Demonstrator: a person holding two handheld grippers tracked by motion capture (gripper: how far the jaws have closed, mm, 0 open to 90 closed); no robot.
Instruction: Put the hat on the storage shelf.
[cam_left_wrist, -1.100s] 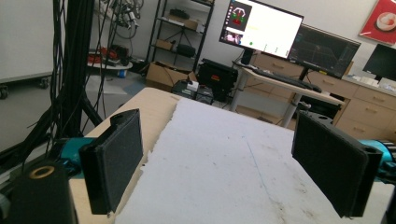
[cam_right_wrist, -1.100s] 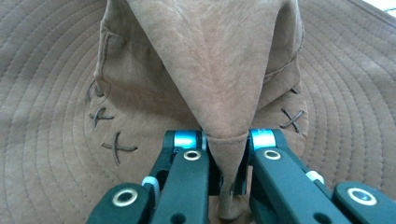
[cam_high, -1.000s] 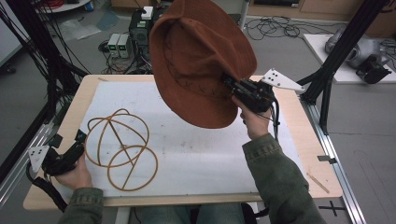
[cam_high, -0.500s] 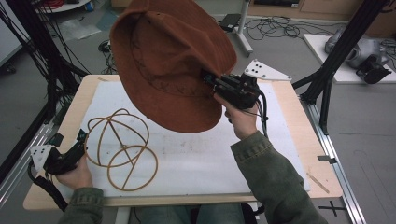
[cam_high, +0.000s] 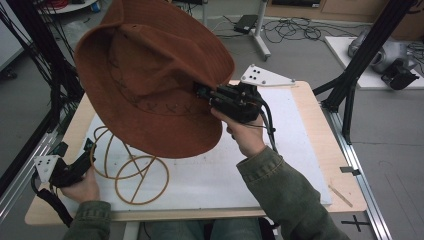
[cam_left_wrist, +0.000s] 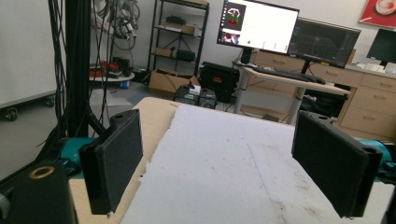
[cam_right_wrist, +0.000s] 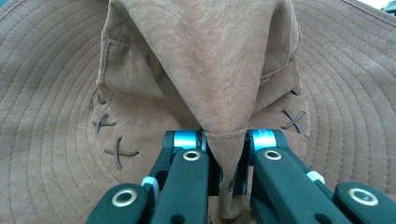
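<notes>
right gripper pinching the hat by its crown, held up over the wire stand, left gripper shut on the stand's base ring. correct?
One error: the left gripper is open, jaws wide apart with nothing between them, as the left gripper view shows. The rest holds: the right gripper pinches the brown hat by its crown above the wire stand.

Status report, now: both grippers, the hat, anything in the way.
Right gripper shut on brown hat, pinching crown fold, hat aloft. Left gripper open, low beside wire hat stand. Nothing between hat and stand.
</notes>
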